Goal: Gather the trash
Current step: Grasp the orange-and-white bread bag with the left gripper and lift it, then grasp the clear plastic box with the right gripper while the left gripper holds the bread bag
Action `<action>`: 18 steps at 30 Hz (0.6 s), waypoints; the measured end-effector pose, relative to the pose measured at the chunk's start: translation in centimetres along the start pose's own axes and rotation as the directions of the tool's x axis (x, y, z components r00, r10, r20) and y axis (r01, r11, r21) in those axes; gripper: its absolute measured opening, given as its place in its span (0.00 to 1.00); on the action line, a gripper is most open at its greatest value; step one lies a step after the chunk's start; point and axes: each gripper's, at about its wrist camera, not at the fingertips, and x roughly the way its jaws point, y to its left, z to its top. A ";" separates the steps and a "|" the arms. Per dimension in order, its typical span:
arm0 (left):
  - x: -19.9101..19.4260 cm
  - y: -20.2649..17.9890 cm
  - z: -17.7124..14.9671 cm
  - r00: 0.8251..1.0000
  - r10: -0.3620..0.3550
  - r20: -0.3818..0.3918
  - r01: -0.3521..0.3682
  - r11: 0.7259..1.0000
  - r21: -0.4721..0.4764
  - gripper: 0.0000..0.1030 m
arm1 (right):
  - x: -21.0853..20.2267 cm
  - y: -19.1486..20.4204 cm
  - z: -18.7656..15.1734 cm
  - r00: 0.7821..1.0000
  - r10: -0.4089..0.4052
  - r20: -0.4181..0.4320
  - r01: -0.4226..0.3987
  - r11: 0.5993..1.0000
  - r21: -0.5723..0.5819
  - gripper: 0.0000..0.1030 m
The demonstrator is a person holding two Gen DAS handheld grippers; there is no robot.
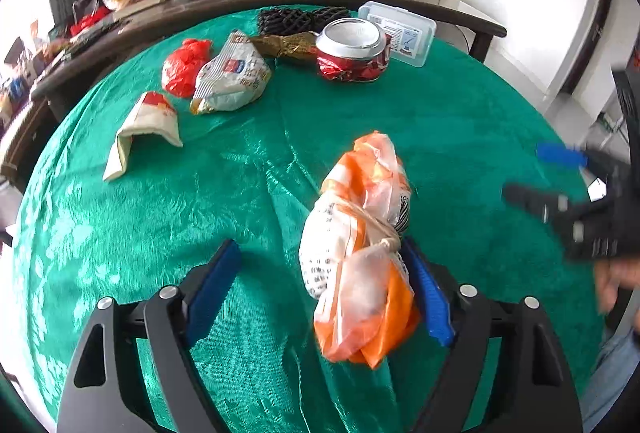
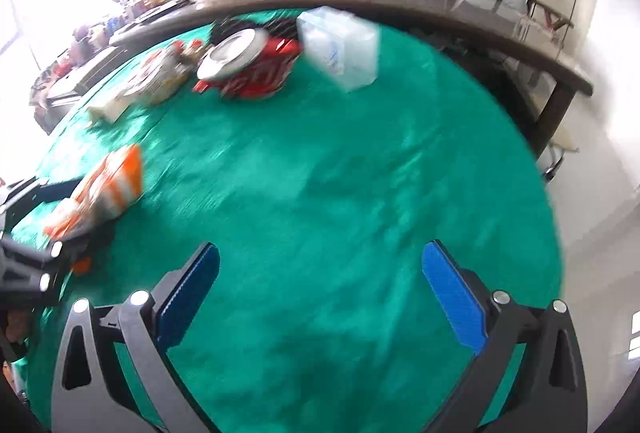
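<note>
The left tool (image 1: 320,281) is spread wide, its right blue pad touching a knotted orange-and-white plastic bag (image 1: 360,253) lying on the green cloth-covered tabletop (image 1: 200,213). The right tool (image 2: 320,293) is likewise released, holding nothing above bare cloth. Farther back sit a crushed red can (image 1: 352,51), a crumpled red plastic bag (image 1: 184,67) and a clear plastic box (image 1: 400,31).

A shiny green cloth with a faint leaf pattern (image 1: 160,201) covers the bench. The knotted bag (image 1: 360,253) is orange and white with black print. The crushed can (image 1: 352,51) is red with a silver top. Gripper pads (image 2: 454,297) are blue.
</note>
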 end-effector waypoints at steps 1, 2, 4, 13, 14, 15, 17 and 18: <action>0.2 -0.1 0.0 1.000 0.002 0.000 -0.002 1.000 0.015 0.84 | 0.2 -0.7 1.2 1.000 -0.018 0.011 0.018 1.000 -0.009 0.95; 0.3 -0.3 0.0 1.000 0.008 0.000 -0.008 0.999 0.033 0.85 | 0.6 -1.2 2.3 0.999 -0.034 0.016 0.034 0.999 -0.019 0.95; 0.6 -0.6 0.0 1.000 0.011 -0.002 -0.011 0.999 0.054 0.89 | 1.6 -2.2 4.9 0.999 -0.048 0.020 0.048 0.998 -0.042 0.95; 1.1 -0.6 0.2 1.000 0.000 -0.015 0.001 0.998 0.058 0.96 | 7.8 -1.9 13.2 0.996 -0.084 -0.005 0.082 0.978 -0.191 0.94; 1.1 -0.6 0.2 1.000 -0.001 -0.015 0.001 0.998 0.058 0.96 | 8.2 -1.8 13.5 0.996 -0.090 -0.002 0.088 0.976 -0.200 0.93; 1.1 -0.6 0.1 1.000 -0.001 -0.015 0.001 0.998 0.058 0.96 | 8.6 -1.7 13.9 0.996 -0.095 -0.005 0.091 0.974 -0.205 0.91; 1.1 -0.6 0.1 1.000 -0.001 -0.015 0.002 0.998 0.058 0.96 | 9.0 -1.8 14.3 0.996 -0.093 -0.012 0.088 0.975 -0.202 0.73; 1.1 -0.6 0.1 1.000 -0.001 -0.015 0.002 0.998 0.058 0.96 | 9.1 -1.8 14.4 0.997 -0.082 -0.006 0.079 0.977 -0.199 0.53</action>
